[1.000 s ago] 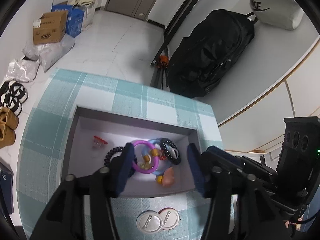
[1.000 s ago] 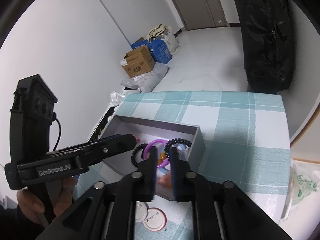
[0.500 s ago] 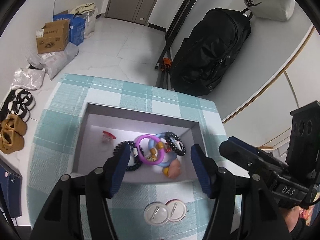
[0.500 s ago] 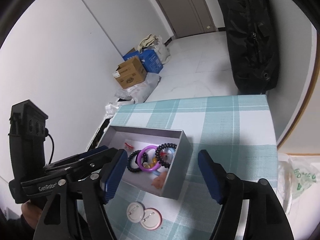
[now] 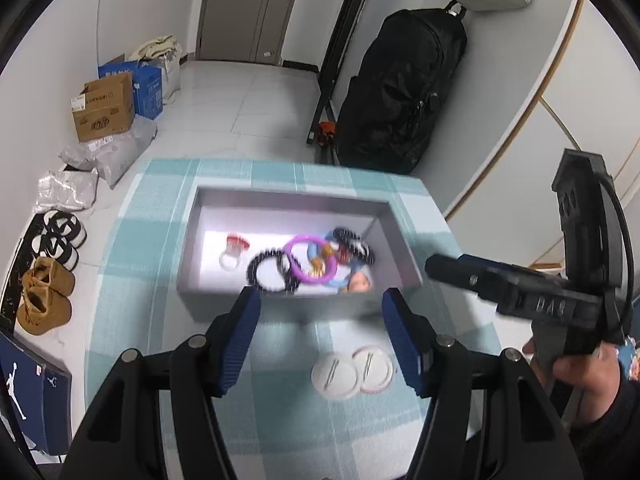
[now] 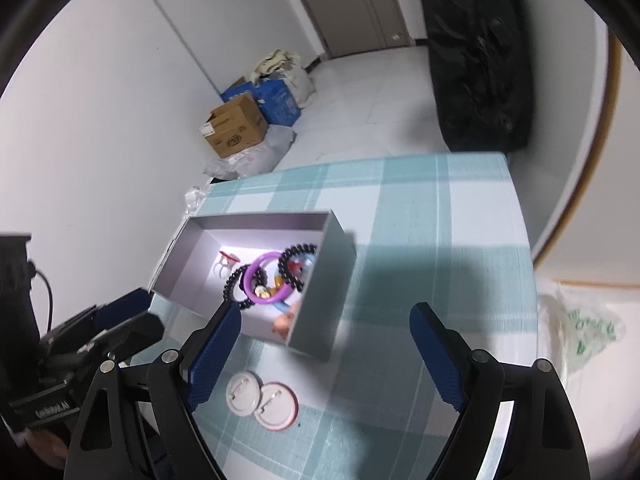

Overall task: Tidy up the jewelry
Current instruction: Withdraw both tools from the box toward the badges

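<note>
Both tongs empty above cloth [image 5: 132,280]; box [image 6: 328,292] mid-table, right tongs [image 6: 326,356] just opening.

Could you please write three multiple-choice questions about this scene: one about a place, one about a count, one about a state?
1. Where are the round badges?
A. inside the box
B. on the cloth in front of the box
C. on the floor

2. How many badges are there?
A. one
B. two
C. four

3. What is the state of the right gripper?
A. open and empty
B. shut on a bracelet
C. shut on a badge

Answers:
1. B: the badges lie on the checked cloth, outside the near wall of the grey box.
2. B: two discs lie side by side, pin backs up.
3. A: the right gripper has just been opening; its jaws stand wide apart with nothing between them, and the purple bracelet lies in the box.
</note>
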`<state>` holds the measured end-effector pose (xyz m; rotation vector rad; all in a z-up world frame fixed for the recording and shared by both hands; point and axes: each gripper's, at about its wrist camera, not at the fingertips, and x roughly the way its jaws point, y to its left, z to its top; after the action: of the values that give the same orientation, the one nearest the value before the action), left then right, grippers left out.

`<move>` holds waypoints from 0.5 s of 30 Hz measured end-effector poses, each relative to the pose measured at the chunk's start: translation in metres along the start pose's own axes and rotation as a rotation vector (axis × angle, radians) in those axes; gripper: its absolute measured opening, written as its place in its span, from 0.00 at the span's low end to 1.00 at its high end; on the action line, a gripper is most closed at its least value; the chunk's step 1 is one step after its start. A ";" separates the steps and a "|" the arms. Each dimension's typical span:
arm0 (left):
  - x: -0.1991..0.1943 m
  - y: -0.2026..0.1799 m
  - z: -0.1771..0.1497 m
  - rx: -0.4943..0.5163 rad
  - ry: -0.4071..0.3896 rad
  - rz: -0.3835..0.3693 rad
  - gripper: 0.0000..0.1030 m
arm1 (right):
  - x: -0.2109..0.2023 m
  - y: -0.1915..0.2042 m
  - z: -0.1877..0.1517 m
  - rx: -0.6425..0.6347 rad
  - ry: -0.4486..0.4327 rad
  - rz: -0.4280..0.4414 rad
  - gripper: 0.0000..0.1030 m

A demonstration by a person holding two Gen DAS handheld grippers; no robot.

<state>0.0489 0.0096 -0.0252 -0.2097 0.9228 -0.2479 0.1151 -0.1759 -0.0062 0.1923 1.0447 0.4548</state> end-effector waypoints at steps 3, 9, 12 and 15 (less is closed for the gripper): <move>0.008 0.005 -0.010 0.004 0.057 0.003 0.58 | -0.001 -0.002 -0.006 0.009 0.010 -0.014 0.89; 0.030 0.003 -0.033 0.034 0.207 0.014 0.58 | 0.002 0.001 -0.013 -0.027 0.036 -0.045 0.91; 0.030 -0.005 -0.037 0.058 0.205 0.004 0.58 | 0.001 0.002 -0.017 -0.027 0.041 -0.043 0.91; 0.035 -0.014 -0.041 0.097 0.217 0.017 0.58 | -0.002 0.006 -0.022 -0.037 0.040 -0.043 0.91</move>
<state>0.0345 -0.0174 -0.0718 -0.0864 1.1239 -0.3029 0.0939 -0.1733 -0.0129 0.1275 1.0771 0.4401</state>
